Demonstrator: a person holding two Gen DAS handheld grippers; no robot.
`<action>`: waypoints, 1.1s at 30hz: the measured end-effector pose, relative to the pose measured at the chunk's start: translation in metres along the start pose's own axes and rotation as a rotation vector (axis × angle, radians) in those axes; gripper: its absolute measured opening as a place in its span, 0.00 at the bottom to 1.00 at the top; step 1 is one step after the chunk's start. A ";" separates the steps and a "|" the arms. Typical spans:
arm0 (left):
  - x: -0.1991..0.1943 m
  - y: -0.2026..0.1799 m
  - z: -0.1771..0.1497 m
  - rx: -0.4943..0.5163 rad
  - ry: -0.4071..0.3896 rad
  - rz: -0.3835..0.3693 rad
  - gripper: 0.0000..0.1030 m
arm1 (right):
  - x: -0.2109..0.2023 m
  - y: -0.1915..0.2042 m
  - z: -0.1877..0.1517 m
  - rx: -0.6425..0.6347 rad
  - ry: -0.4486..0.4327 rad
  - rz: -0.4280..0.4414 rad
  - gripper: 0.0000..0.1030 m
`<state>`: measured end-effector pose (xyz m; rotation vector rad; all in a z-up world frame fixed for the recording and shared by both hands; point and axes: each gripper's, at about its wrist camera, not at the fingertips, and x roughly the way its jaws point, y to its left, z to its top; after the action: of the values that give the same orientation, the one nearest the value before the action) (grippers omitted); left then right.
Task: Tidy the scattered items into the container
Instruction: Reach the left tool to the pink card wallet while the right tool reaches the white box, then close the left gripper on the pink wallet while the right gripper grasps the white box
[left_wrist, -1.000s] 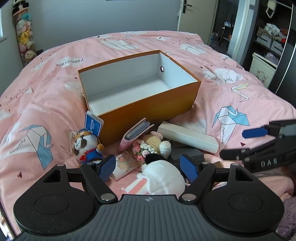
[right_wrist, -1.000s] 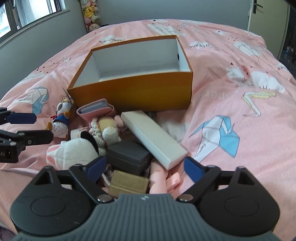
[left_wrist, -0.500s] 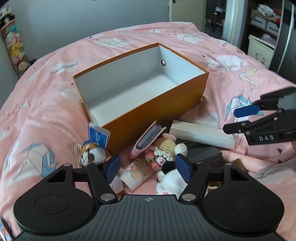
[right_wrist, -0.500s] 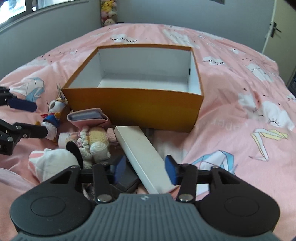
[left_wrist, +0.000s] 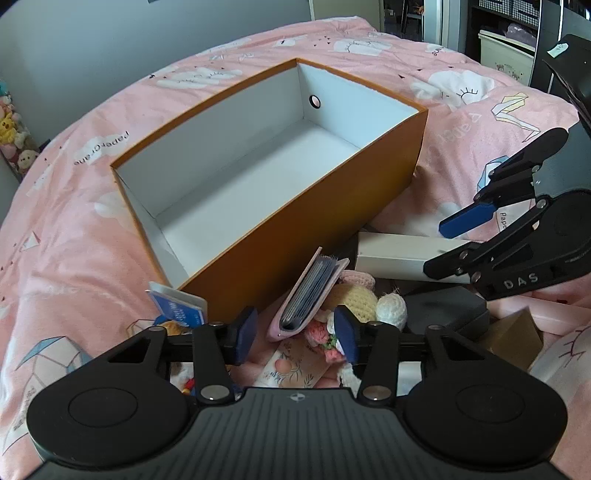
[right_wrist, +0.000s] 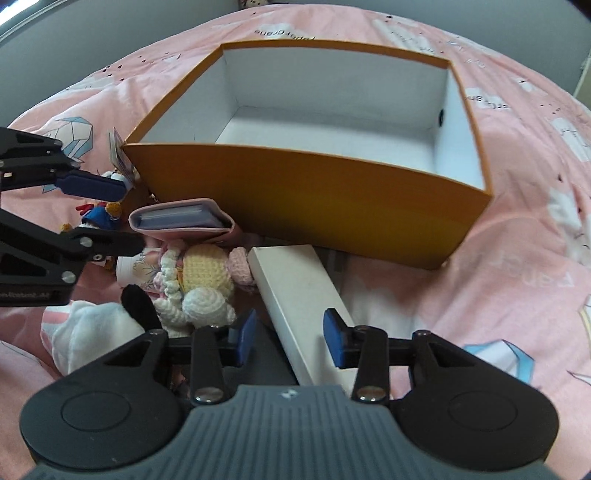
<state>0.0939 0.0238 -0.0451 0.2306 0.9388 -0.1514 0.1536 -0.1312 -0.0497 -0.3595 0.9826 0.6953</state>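
Left wrist view: the left claw (left_wrist: 295, 334) has just been closing and stands about half open. The pink card wallet (left_wrist: 308, 295) leans between its blue pads, with a gap still showing on the left side, so no grip is made. The orange box (left_wrist: 303, 225) sits empty on the pink bed (left_wrist: 66, 258), just behind the wallet. A crocheted doll (left_wrist: 364, 299) and a long white box (left_wrist: 399, 256) lie to the right, where the right claw (left_wrist: 452, 243) hangs over them.

Right wrist view: the right claw (right_wrist: 290, 338) has narrowed to a partial opening astride the near end of the long white box (right_wrist: 299, 295); whether its pads press the sides I cannot tell. The orange box (right_wrist: 314, 199) lies directly beyond. The left claw (right_wrist: 107, 218) is at the left edge by the wallet (right_wrist: 184, 221).
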 end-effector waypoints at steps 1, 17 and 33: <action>0.003 0.000 0.001 0.003 0.003 -0.006 0.52 | 0.003 0.000 0.000 0.002 0.004 0.008 0.44; 0.044 -0.003 0.016 0.017 0.048 -0.031 0.38 | 0.042 -0.004 0.008 -0.017 0.062 -0.017 0.61; 0.035 0.005 0.013 -0.058 0.024 -0.023 0.32 | 0.047 -0.001 0.018 -0.064 0.052 -0.063 0.46</action>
<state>0.1260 0.0239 -0.0653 0.1681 0.9687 -0.1429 0.1823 -0.1045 -0.0802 -0.4647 0.9954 0.6643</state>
